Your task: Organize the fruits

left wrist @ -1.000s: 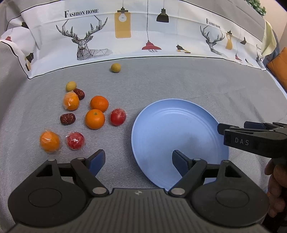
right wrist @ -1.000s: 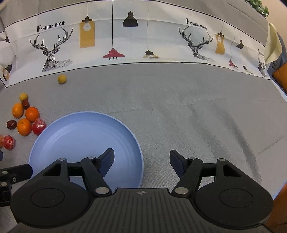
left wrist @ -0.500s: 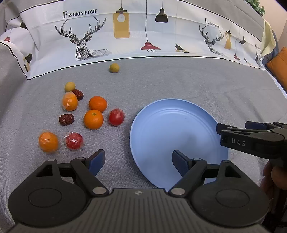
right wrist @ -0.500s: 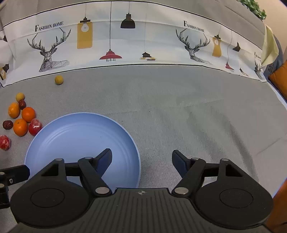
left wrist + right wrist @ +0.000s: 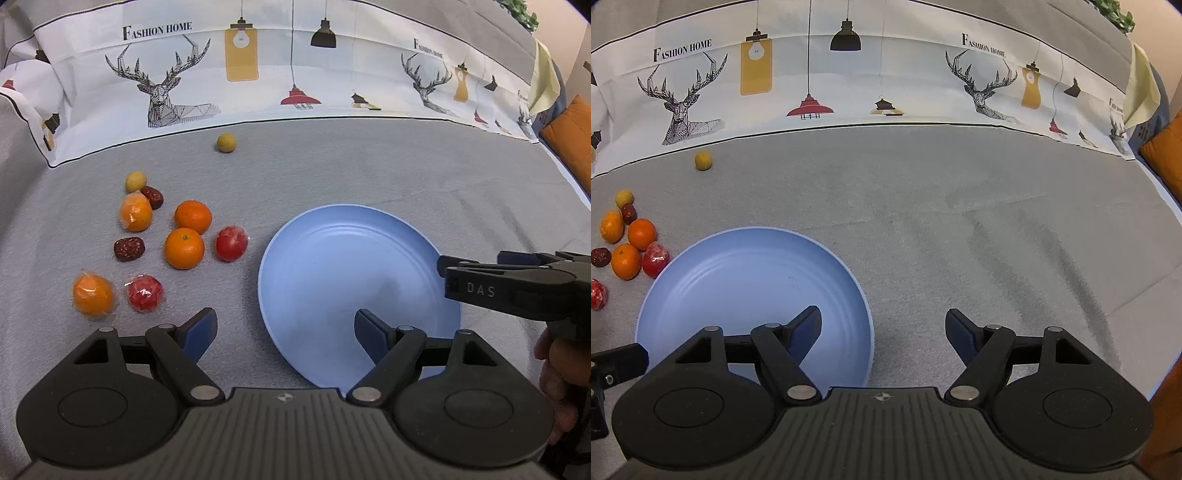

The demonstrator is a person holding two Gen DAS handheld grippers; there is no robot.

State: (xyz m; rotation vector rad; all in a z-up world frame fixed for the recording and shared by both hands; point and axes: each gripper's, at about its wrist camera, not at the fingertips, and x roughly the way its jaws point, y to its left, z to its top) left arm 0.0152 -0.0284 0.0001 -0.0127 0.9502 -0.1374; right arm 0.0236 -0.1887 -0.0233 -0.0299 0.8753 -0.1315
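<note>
A blue plate point(image 5: 332, 258) lies bare on the grey cloth. Left of it sit two bare oranges point(image 5: 184, 247), two plastic-wrapped oranges point(image 5: 136, 212), two wrapped red tomatoes point(image 5: 231, 243), two dark dates point(image 5: 129, 249) and a small yellow fruit point(image 5: 135, 181). Another yellow fruit point(image 5: 226, 142) lies alone further back. My left gripper point(image 5: 286, 325) hangs open over the plate's near left rim, holding nothing. My right gripper point(image 5: 882, 319) is open and holds nothing, its left finger over the plate point(image 5: 738, 266). It also reaches in from the right as the right gripper point(image 5: 472, 262).
A white cloth printed with deer and lamps point(image 5: 177, 92) stands up along the back edge. An orange cushion point(image 5: 569, 140) sits at the far right. A person's hand point(image 5: 557, 365) holds the right gripper. Bare grey cloth point(image 5: 997, 221) stretches right of the plate.
The right gripper's jaws have spread slightly wider. The left gripper, the plate and the fruit have not visibly moved.
</note>
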